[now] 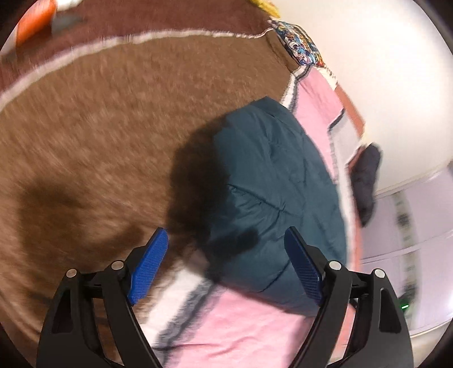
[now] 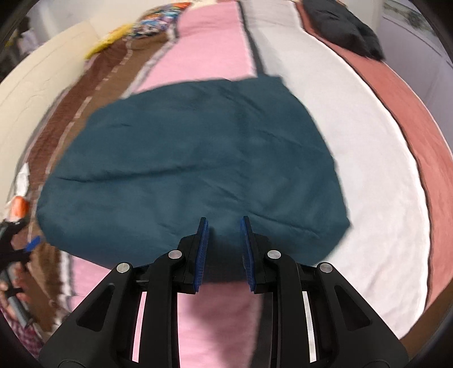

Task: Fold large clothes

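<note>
A dark teal garment (image 2: 192, 167) lies folded into a flat block on a striped bed cover (image 2: 215, 51). It also shows in the left wrist view (image 1: 277, 192), at the right. My left gripper (image 1: 226, 240) is open wide and empty, held above the garment's near left edge. My right gripper (image 2: 224, 226) is open with a narrow gap, held just above the garment's near edge, with nothing between the pads. The left gripper (image 2: 31, 243) also shows at the left edge of the right wrist view.
The bed cover has brown (image 1: 113, 127), pink (image 2: 215, 317), white (image 2: 354, 175) and rust (image 2: 424, 136) bands. A black garment (image 2: 339, 28) lies at the far right. A patterned pillow (image 1: 300, 42) and a yellow item (image 2: 107, 42) lie at the far end. An orange object (image 1: 34, 22) sits on the cover.
</note>
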Action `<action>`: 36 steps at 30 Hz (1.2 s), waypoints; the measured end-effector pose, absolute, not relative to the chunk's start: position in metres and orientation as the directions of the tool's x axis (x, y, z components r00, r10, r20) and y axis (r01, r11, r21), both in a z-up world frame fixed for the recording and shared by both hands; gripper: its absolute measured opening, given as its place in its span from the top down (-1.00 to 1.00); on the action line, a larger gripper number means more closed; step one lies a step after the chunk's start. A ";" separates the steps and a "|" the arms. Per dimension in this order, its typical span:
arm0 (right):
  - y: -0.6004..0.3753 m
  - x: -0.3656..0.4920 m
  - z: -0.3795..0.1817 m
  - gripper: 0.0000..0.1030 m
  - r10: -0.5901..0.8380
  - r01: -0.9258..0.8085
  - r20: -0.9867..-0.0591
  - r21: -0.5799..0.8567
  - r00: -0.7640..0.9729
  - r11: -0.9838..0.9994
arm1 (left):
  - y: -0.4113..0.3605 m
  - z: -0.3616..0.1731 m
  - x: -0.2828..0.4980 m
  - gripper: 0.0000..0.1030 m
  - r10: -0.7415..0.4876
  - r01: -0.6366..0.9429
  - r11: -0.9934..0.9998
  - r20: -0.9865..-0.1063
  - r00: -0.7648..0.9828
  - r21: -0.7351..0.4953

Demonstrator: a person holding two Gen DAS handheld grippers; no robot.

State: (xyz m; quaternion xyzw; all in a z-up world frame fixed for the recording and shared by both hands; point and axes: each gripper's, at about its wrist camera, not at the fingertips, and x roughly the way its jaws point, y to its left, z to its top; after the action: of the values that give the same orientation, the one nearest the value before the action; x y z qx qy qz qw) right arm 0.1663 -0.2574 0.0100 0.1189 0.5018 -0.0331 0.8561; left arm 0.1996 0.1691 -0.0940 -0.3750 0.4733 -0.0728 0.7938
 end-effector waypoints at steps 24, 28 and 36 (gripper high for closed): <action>-0.167 0.262 0.023 0.75 0.209 -0.015 -0.843 0.233 0.495 0.972 | 0.122 -0.134 0.246 0.02 -0.535 -0.266 0.640 -0.666 0.520 -0.721; -0.157 0.281 0.015 0.85 0.180 -0.014 -0.857 0.198 0.482 0.980 | 0.119 -0.124 0.242 0.24 -0.503 -0.206 0.688 -0.662 0.556 -0.696; -0.164 0.308 -0.041 0.87 0.200 0.061 -0.917 0.234 0.346 0.970 | 0.121 -0.102 0.231 0.35 -0.490 -0.098 0.733 -0.622 0.610 -0.673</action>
State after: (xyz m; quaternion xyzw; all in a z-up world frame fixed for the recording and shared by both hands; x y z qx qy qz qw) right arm 0.3085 -0.1644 -0.0405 0.1143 0.5703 0.0428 0.8123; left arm 0.2313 0.1210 -0.1017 -0.3460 0.4254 -0.1183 0.8279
